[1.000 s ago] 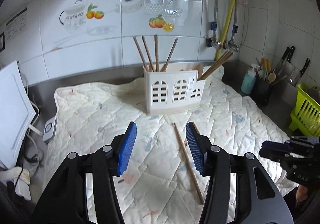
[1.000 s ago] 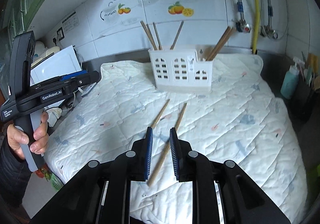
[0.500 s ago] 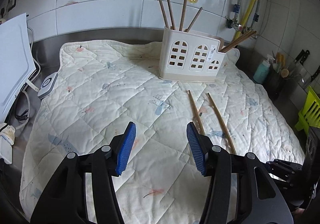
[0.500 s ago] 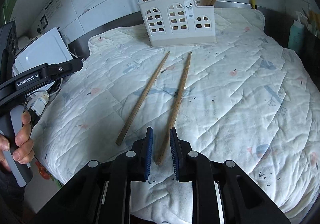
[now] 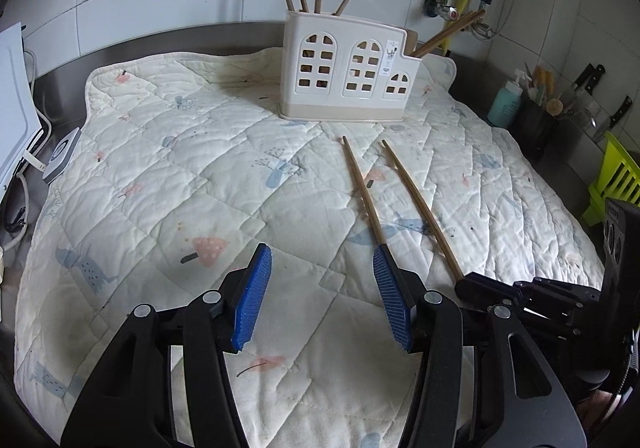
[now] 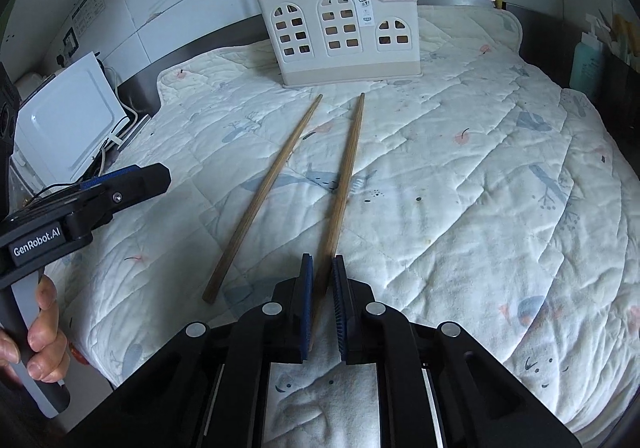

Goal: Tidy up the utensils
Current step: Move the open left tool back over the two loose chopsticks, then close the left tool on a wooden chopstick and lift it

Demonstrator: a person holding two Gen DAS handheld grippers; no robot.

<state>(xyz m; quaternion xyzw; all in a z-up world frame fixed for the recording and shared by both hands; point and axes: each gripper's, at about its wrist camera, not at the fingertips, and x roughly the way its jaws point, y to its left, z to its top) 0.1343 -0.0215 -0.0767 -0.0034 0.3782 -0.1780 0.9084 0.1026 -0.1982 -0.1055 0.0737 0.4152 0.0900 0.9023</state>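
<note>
We had just been closing the right gripper [image 6: 321, 302] on the near end of one long brown wooden chopstick [image 6: 344, 176] lying on the quilted surface [image 6: 460, 168], for transfer to the cream plastic utensil holder [image 6: 340, 36], while the left gripper [image 5: 322, 298] stood released and empty.

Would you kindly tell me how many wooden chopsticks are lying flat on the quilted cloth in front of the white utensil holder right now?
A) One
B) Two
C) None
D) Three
B: two wooden chopsticks lie side by side on the quilted cloth before the white plastic utensil holder: the left chopstick lies free, while the right chopstick has its near end between the jaws of the right gripper.
</note>
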